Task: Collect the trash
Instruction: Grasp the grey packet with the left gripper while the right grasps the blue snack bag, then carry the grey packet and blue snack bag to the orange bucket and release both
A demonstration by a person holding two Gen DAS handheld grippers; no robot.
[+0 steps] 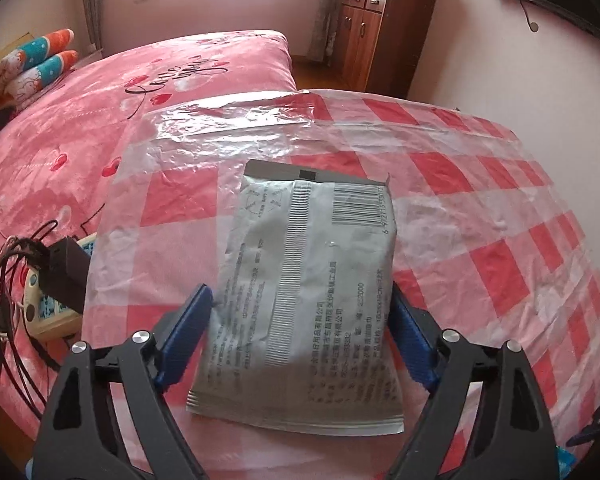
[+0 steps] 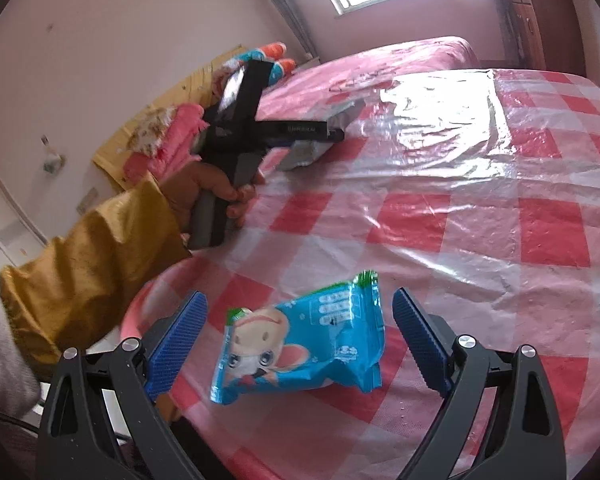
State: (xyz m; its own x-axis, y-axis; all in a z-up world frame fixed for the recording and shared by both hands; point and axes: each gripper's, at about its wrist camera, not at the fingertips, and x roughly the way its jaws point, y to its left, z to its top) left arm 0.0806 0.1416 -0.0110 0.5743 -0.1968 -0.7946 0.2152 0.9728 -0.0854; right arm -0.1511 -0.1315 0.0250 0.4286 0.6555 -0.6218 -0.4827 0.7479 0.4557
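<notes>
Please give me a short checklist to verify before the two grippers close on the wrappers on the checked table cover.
1. Grey packet lies between the left gripper's jaws: ok.
2. Left jaws already press the grey packet: cannot tell; the pads sit at its edges.
3. Blue wrapper lies between the right gripper's jaws: ok.
4. Right jaws open, clear gaps on both sides of the blue wrapper: ok.
5. Plastic table cover will stay out of the grip: cannot tell; it is wrinkled.
6. A bin or bag for the trash in view: not ok, none visible.
</notes>
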